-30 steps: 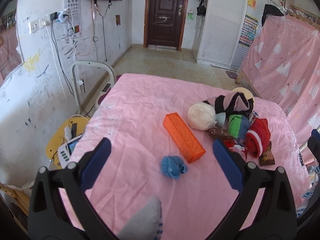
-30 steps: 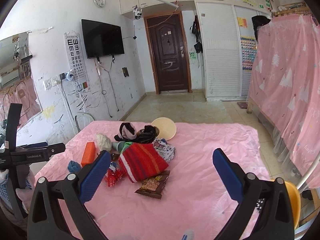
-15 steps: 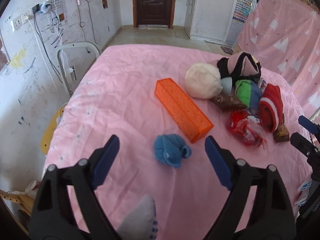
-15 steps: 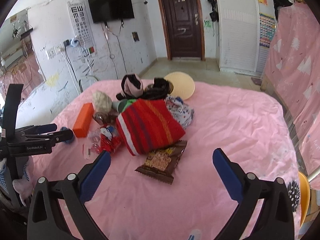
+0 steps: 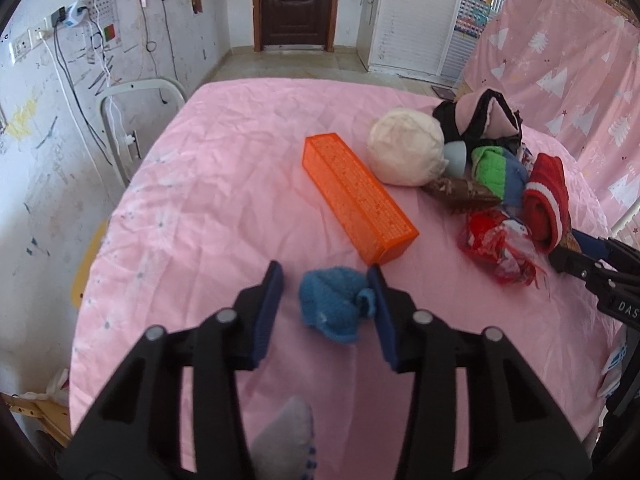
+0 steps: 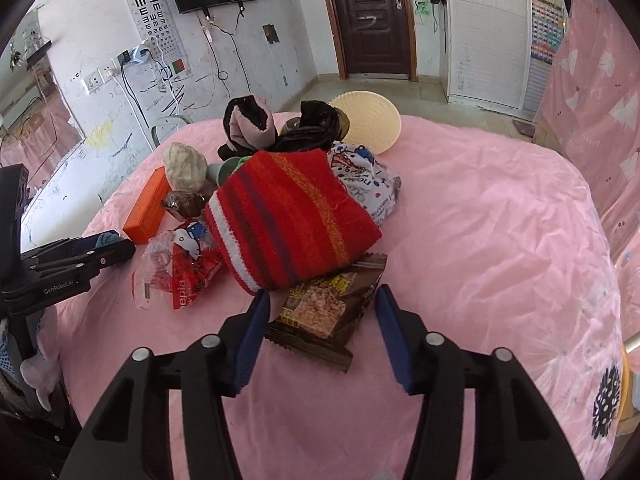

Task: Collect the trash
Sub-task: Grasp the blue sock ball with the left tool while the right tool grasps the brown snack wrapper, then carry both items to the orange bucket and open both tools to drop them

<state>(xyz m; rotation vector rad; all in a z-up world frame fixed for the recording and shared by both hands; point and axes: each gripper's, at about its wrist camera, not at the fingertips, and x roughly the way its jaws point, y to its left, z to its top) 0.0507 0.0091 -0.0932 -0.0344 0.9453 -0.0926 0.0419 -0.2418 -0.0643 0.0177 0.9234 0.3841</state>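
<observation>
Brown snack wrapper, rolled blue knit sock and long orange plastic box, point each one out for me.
brown snack wrapper [image 6: 320, 312], right wrist view, on the printed front.
rolled blue knit sock [image 5: 334, 306], left wrist view, on the middle of the roll.
long orange plastic box [image 5: 354, 194], left wrist view, on its top face.

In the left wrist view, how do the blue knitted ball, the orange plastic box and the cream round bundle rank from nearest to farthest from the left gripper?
1. Blue knitted ball: between the fingers of the left gripper.
2. Orange plastic box: just beyond, slightly to the right.
3. Cream round bundle: farthest, beyond the box's right side.
</observation>
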